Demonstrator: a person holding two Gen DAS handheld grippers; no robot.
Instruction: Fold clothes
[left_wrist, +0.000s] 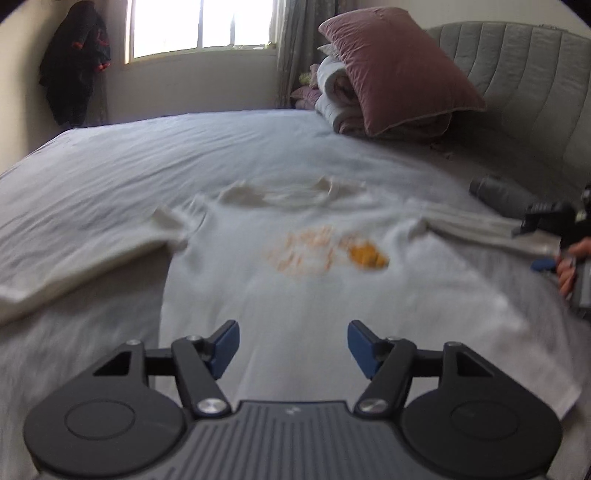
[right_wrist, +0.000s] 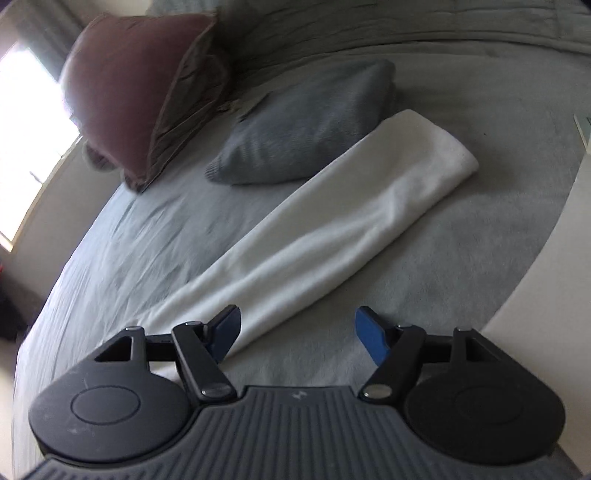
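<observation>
A white long-sleeved shirt (left_wrist: 295, 295) with an orange print (left_wrist: 325, 249) lies spread flat on the grey bed sheet (left_wrist: 110, 177), collar toward the far side. My left gripper (left_wrist: 293, 349) hovers over the shirt's lower body, jaws open with nothing between them. In the right wrist view one white sleeve (right_wrist: 332, 221) stretches diagonally across the sheet. My right gripper (right_wrist: 297, 334) is open above the sleeve's near end, its left pad over the cloth. In the left wrist view the right gripper (left_wrist: 543, 225) and a hand (left_wrist: 572, 266) show at the right edge by that sleeve.
A mauve pillow (left_wrist: 399, 70) leans on rolled bedding (left_wrist: 336, 96) against the grey padded headboard (left_wrist: 535, 85). A grey folded garment (right_wrist: 306, 125) lies beside the sleeve. A window (left_wrist: 199, 26) and dark clothes hanging on the wall (left_wrist: 74, 62) are beyond the bed.
</observation>
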